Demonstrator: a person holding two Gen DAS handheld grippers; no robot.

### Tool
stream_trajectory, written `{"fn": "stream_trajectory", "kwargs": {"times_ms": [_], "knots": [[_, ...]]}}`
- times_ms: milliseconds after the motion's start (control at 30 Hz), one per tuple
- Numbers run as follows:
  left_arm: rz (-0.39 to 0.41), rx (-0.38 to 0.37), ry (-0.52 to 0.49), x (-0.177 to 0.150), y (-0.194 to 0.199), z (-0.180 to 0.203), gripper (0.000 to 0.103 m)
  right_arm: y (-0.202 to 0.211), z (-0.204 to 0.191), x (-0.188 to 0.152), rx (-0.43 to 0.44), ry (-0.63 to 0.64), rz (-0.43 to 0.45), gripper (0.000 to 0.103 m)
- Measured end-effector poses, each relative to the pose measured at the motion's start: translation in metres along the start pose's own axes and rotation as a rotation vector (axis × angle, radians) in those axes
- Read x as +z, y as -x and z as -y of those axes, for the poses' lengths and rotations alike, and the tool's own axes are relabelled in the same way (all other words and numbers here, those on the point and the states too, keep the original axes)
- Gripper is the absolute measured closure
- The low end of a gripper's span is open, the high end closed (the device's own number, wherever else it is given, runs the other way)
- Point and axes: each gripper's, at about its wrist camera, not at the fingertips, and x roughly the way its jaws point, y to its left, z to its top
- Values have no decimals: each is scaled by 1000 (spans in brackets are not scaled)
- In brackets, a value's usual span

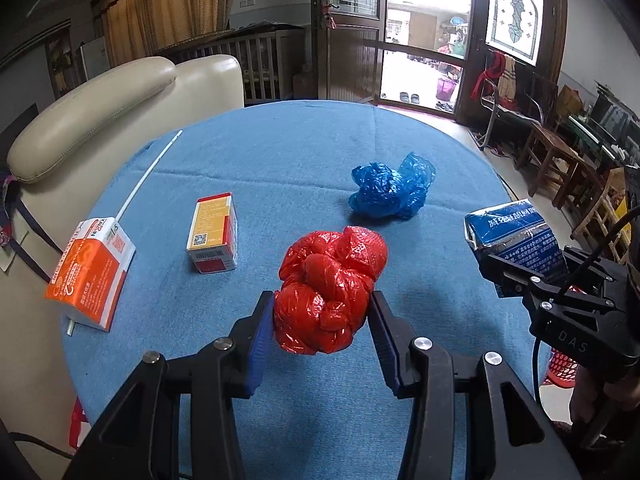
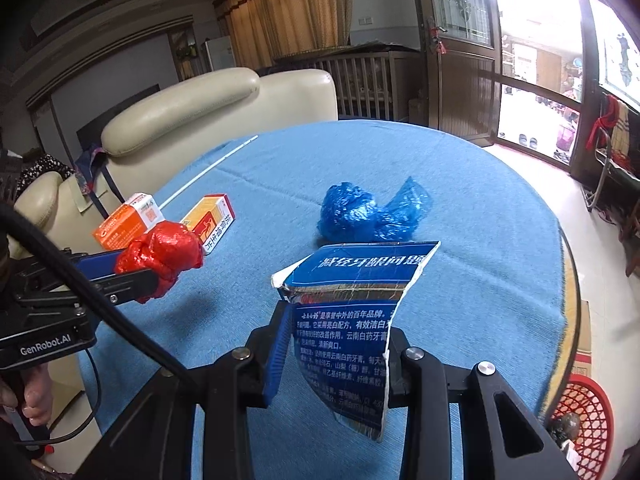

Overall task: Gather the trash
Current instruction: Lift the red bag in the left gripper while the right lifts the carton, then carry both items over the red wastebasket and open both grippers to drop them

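Starting at the left of the worktop (image 1: 280, 152), we see an orange carton (image 1: 90, 276) lying near the edge with a white straw (image 1: 148, 176) running away behind it, and just beside it a small yellow box (image 1: 214, 232) standing upright; both look like light, stiff card, best taken across their flat faces. In the middle, our left gripper (image 1: 322, 312) is pinching the red bag (image 1: 328, 292), a crumpled plastic wad held clear of the cloth; it is soft and springy, so we judge a squeeze through its bulk, as now, safer than a grip on a loose fold that could slip. Beyond it the blue bag (image 1: 390, 192) lies on the cloth, apart from everything else, equally soft and slippery, and likely to unfold if caught by its loose flap. To the right, our right gripper (image 2: 336, 356) is closed on the torn blue box (image 2: 356, 320), a flattened toothpaste carton with ragged edges, thin and light, gripped across its faces near its lower half. Furthest right, below the worktop's edge, the red basket (image 2: 588, 412) sits on the floor, which we take to be where the trash goes
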Motion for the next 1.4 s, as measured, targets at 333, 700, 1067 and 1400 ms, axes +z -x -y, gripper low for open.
{"fn": "stream_trajectory", "kwargs": {"times_ms": [333, 700, 1067, 1400], "knots": [[-10, 21, -26, -3, 10, 24, 55, 26, 21, -12, -5, -44, 31, 64], [-12, 21, -75, -3, 15, 54, 55, 42, 48, -29, -5, -115, 45, 64], [-29, 8, -136, -1, 7, 84, 55, 54, 75, -44, -27, -177, 57, 64], [-42, -11, -207, 4, -1, 112, 55, 62, 100, -53, -43, -246, 63, 64]]}}
